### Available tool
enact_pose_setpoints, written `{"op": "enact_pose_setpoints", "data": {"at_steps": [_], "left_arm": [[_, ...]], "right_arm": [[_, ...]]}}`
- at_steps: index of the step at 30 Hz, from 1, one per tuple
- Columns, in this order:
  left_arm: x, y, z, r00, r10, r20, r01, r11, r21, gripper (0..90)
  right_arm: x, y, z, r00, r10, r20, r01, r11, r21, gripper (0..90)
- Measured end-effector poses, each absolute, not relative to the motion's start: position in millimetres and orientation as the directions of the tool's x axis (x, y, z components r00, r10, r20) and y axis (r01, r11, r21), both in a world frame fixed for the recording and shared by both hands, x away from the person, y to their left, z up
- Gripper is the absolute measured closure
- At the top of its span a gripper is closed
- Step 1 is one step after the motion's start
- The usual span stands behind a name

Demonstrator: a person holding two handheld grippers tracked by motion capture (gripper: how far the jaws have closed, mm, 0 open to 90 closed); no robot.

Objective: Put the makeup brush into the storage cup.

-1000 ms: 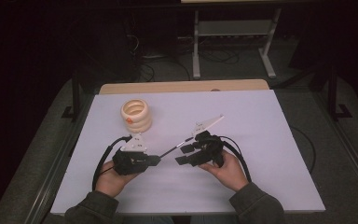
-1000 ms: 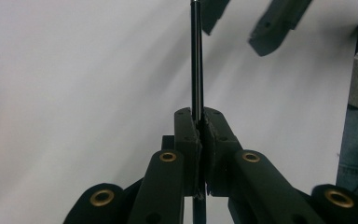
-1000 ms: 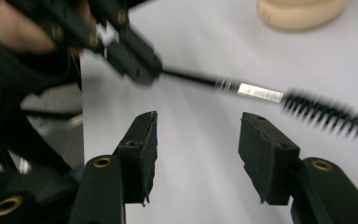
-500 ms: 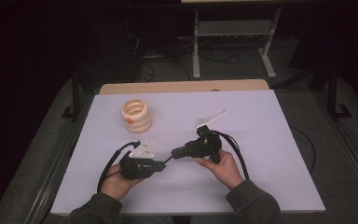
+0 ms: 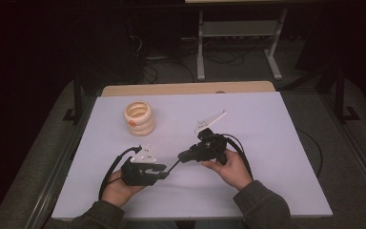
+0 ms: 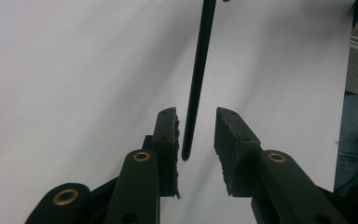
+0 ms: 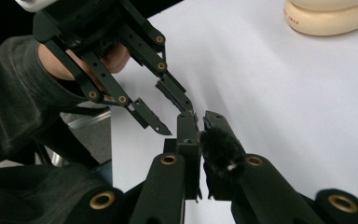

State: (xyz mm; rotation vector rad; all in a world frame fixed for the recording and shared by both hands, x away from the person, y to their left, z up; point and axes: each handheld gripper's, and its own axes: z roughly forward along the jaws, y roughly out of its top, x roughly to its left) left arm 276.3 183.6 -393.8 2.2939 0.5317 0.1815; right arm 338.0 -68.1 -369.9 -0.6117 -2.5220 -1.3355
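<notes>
Left tool [image 6: 196, 135] jaws just opened, releasing black rod [image 6: 196, 79]; right tool [image 7: 200, 123] apparently clamps its brush end.

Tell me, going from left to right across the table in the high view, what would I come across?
Stack of cream rings → left claw → thin black stick → right claw. The stick runs between the two claws: the right one is shut on its brushy end, while the left one's jaws have just been opening around its tip.
</notes>
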Motion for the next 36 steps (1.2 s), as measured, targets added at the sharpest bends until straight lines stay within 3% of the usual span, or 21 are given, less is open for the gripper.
{"op": "enact_pose_setpoints", "data": {"at_steps": [36], "left_arm": [[264.7, 214.4, -395.4, 0.87, 0.492, -0.025, 0.345, -0.571, 0.745, 61.4]], "right_arm": [[366.0, -52.5, -328.8, -0.927, 0.299, 0.227, 0.366, 0.586, 0.723, 84.3]]}}
